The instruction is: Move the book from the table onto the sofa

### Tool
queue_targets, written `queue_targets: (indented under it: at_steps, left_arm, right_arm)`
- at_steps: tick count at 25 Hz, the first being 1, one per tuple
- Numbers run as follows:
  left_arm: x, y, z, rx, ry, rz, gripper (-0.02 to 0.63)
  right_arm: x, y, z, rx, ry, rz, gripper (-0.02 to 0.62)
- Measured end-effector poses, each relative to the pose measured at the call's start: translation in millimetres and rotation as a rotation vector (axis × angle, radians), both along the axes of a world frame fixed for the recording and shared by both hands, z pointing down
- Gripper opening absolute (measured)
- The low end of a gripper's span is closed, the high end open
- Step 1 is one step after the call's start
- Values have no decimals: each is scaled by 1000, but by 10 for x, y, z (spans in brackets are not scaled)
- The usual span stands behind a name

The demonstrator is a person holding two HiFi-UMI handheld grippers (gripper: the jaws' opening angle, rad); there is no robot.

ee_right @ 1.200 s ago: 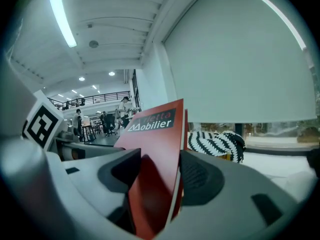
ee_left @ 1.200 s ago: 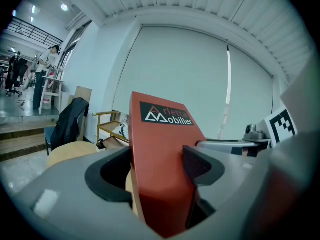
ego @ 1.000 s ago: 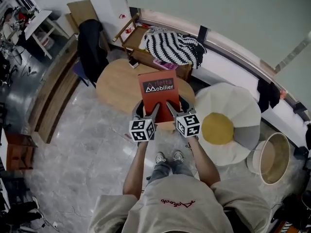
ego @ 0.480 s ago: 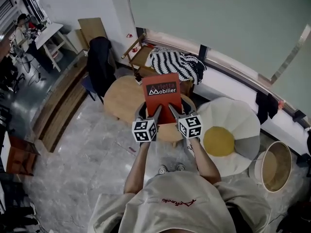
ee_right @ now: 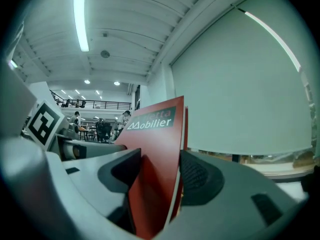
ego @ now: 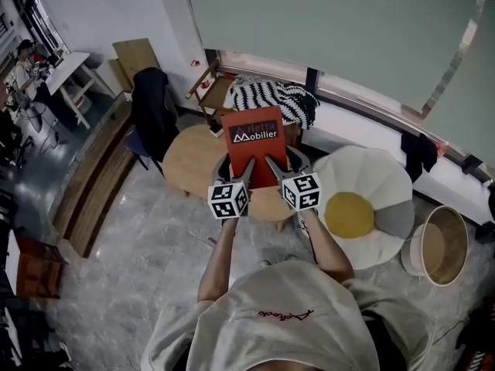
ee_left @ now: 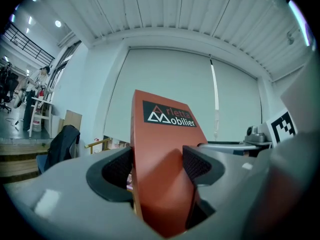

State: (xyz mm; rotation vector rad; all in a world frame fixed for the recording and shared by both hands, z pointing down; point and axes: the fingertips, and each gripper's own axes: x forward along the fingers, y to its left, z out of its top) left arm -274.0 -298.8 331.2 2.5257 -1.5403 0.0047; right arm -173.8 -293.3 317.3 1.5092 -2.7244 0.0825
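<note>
Beige T-shirt [ego: 278,327] is worn, baggy, with short wide sleeves. Small red script [ego: 284,314] is printed across the middle of the T-shirt. Arms are left bare beyond the T-shirt's sleeves. Ahead of the T-shirt, the left gripper [ego: 246,167] and right gripper [ego: 271,165] are built as light grey moulded shells with smooth rounded edges. Each is topped by a white cube [ego: 228,200] printed with black square markers. Jaws are lined with black pads [ee_left: 119,167], finely dimpled; the same pad texture is seen in the right gripper view.
</note>
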Motion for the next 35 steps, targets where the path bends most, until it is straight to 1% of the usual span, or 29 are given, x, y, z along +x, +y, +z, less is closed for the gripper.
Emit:
queue_targets:
  at_steps: [6,19,21,25,29,35]
  left_arm:
    - [108,-62,-33,5,8,79,322]
    - [801,-88,-9,-2,21,287,322]
    - [989,-31,-2,-7,21,323,322]
    - [1528,113,-38,-7,19,408,322]
    - [1827,181,-4,0,27,492,322]
    - [2680,581,6,-11,28,630,322]
  right_arm:
    - [100,18,-44,7,13,79,250]
    - [736,205,-53,6,31,291,250]
    - [910,297,-44,1,31,327,250]
    - [1416,516,-78,-1,30,414,250]
    - [1672,660,-51,9,37,496,250]
    - [2438,1180,-34,0,33,643,250]
